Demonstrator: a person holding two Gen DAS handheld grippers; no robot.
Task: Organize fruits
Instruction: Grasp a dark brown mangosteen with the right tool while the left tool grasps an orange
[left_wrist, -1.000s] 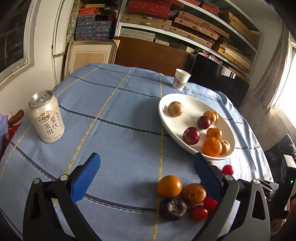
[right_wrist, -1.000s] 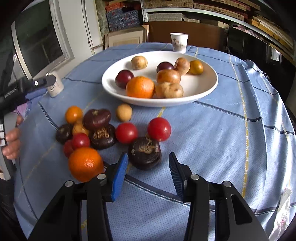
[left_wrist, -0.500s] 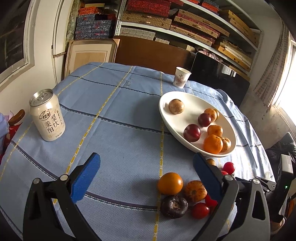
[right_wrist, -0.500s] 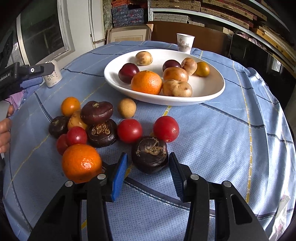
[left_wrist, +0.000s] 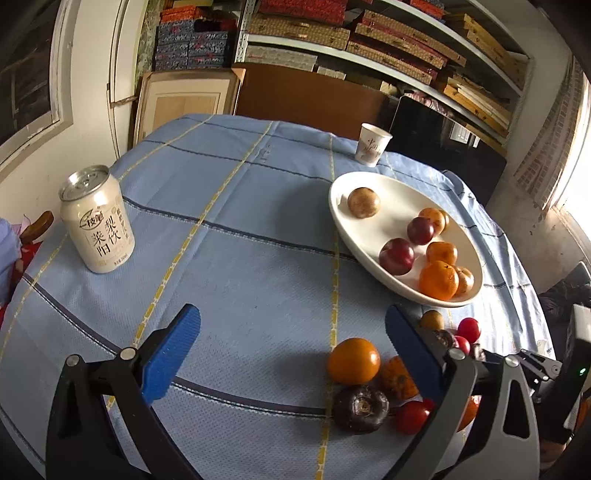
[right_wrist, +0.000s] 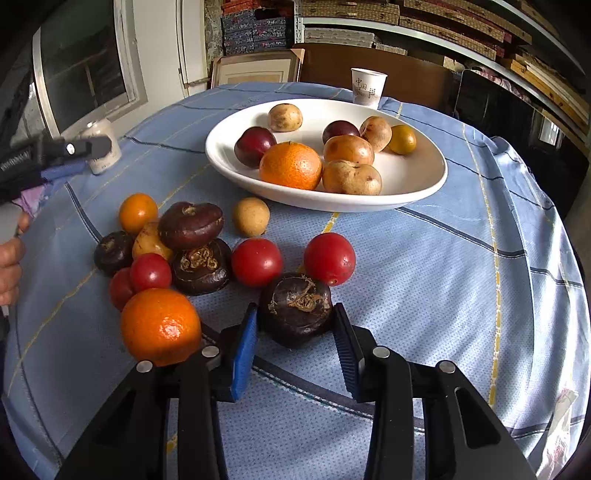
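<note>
A white oval plate (right_wrist: 424, 184) holds several fruits, among them an orange (right_wrist: 290, 165) and a dark red plum (right_wrist: 255, 146). Loose fruits lie on the blue cloth in front of it. My right gripper (right_wrist: 293, 325) is open, its blue pads on either side of a dark brown fruit (right_wrist: 297, 308) resting on the cloth. Two red tomatoes (right_wrist: 330, 258) lie just beyond it, a big orange (right_wrist: 160, 325) to its left. My left gripper (left_wrist: 291, 332) is open and empty above bare cloth; the plate (left_wrist: 343, 210) and loose fruit pile (left_wrist: 353, 360) lie to its right.
A cream drink can (left_wrist: 96, 221) stands at the left of the table. A paper cup (right_wrist: 367, 86) stands behind the plate. The round table's edge falls away on the right. Shelves with boxes and a dark cabinet stand behind the table.
My right gripper has moved forward, so the dark brown fruit now sits between its pads. The left gripper has drifted slightly; it stays open.
</note>
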